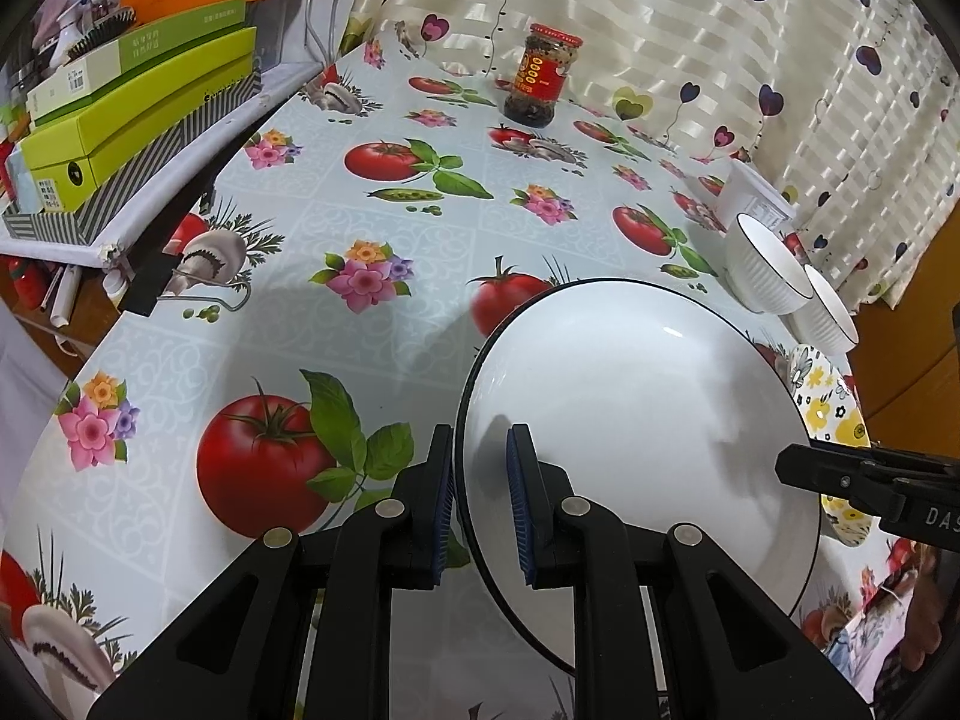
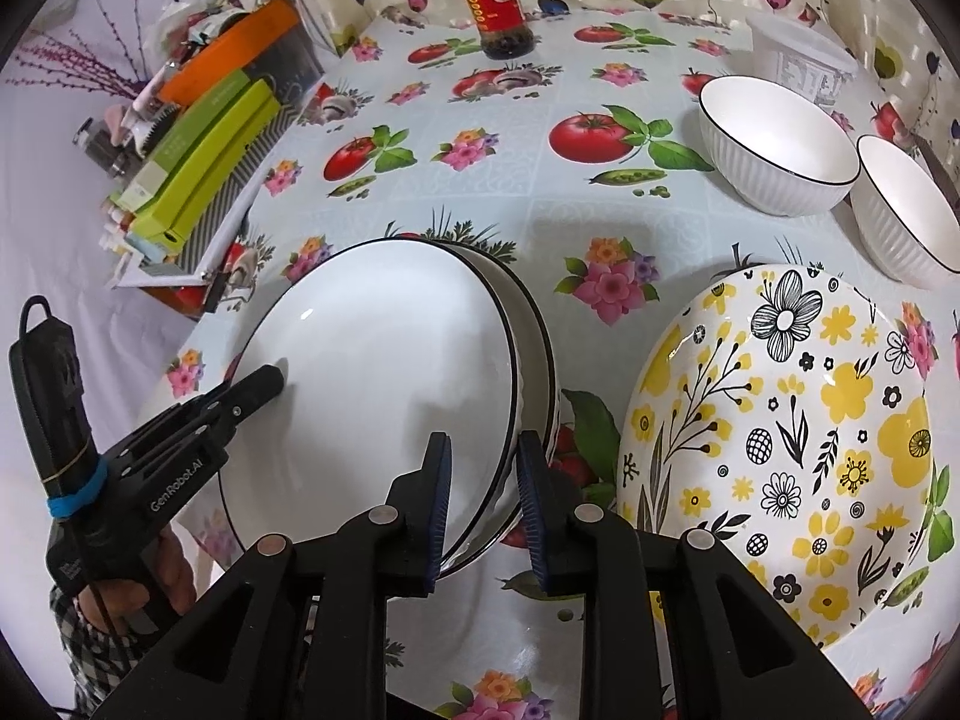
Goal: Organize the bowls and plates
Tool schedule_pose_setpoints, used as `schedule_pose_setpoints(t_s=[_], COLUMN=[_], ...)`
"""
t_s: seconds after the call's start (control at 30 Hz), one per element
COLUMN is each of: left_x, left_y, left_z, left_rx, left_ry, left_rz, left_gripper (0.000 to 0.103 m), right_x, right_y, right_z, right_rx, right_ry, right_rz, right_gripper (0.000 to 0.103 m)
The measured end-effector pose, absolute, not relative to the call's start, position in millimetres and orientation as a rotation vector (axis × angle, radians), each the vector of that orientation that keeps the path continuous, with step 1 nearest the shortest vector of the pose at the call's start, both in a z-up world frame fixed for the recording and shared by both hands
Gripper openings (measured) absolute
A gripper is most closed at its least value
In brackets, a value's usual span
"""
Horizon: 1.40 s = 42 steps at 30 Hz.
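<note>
Low in the left wrist view, the left gripper [image 1: 478, 501] pinches the near rim of a white plate with a thin black edge [image 1: 648, 420], one blue pad under the rim and one on the plate's face. In the right wrist view the right gripper [image 2: 485, 510] straddles the opposite rim of that same plate [image 2: 384, 372]; its blue pads [image 2: 443, 504] sit either side of the edge, but whether they press on it cannot be told. The plate is tilted, and beneath it lies a second white plate with the same black edge [image 2: 537, 354], showing as a crescent at its right side.

Just right of this pair, filling the lower right of the right wrist view, rests a plate painted with yellow and black flowers [image 2: 780, 438]. Beyond it, at the upper right, two ribbed white bowls [image 2: 774, 150] stand side by side, with a white plastic tub [image 2: 804, 66] behind them.

Everything sits on a tablecloth printed with tomatoes and flowers [image 1: 360, 210]. A red-lidded jar of dark sauce [image 1: 543, 75] stands near the top centre, against a curtain with heart shapes [image 1: 720, 30]. At the upper left, green boxes [image 1: 138, 102] are stacked on a striped tray.

At the lower left of the right wrist view, a person's hand [image 2: 150, 576] and checked sleeve grip the left gripper's handle.
</note>
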<state>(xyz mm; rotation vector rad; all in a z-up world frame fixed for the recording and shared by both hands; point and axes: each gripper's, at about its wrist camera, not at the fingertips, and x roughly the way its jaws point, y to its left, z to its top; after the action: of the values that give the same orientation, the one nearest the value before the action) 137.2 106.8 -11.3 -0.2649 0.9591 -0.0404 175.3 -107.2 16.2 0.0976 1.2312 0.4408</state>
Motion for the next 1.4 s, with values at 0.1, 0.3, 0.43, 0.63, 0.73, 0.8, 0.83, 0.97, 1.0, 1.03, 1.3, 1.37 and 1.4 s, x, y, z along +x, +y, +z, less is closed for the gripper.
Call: schedule_pose_setpoints(t_s=[0.1, 0.3, 0.43, 0.63, 0.73, 0.8, 0.83, 0.97, 1.0, 1.03, 1.3, 1.37, 1.4], left_x=[139, 138, 138, 138, 138, 138, 137, 133, 133, 132, 118, 112, 110], left_y=[107, 104, 103, 103, 102, 102, 102, 97, 94, 91, 96, 94, 94], left_z=[-13, -14, -15, -15, -16, -16, -16, -17, -17, -16, -4, 0, 1], left_rx=[-0.274, -0.26, -0.255, -0.252, -0.242, -0.24, -0.24, -0.214, -0.191, -0.179, -0.195, -0.184, -0.184], left_ry=[0.962, 0.954, 0.957, 0.953, 0.943, 0.935, 0.931, 0.903, 0.893, 0.89, 0.852, 0.836, 0.834], left_rz=[-0.044, -0.042, -0.041, -0.034, -0.024, -0.02, -0.019, 0.001, 0.008, 0.012, -0.001, 0.002, 0.003], left_gripper=[0.018, 0.018, 0.018, 0.018, 0.018, 0.018, 0.018, 0.018, 0.018, 0.018, 0.018, 0.018, 0.018], right_x=[174, 171, 170, 170, 167, 165, 163, 156, 154, 150, 131, 124, 120], right_y=[-109, -114, -117, -117, -116, -116, -116, -119, -118, -115, -114, -114, -113], right_z=[17, 18, 16, 16, 16, 16, 15, 13, 13, 13, 15, 18, 19], right_rx=[0.103, 0.105, 0.124, 0.135, 0.132, 0.128, 0.128, 0.161, 0.156, 0.129, 0.043, 0.036, 0.029], right_ry=[1.23, 1.224, 1.218, 1.206, 1.18, 1.159, 1.15, 1.091, 1.077, 1.051, 0.961, 0.934, 0.919], right_rz=[0.442, 0.428, 0.437, 0.435, 0.439, 0.442, 0.444, 0.439, 0.437, 0.437, 0.476, 0.488, 0.495], right_gripper=[0.022, 0.027, 0.028, 0.029, 0.032, 0.033, 0.033, 0.035, 0.036, 0.036, 0.036, 0.036, 0.036])
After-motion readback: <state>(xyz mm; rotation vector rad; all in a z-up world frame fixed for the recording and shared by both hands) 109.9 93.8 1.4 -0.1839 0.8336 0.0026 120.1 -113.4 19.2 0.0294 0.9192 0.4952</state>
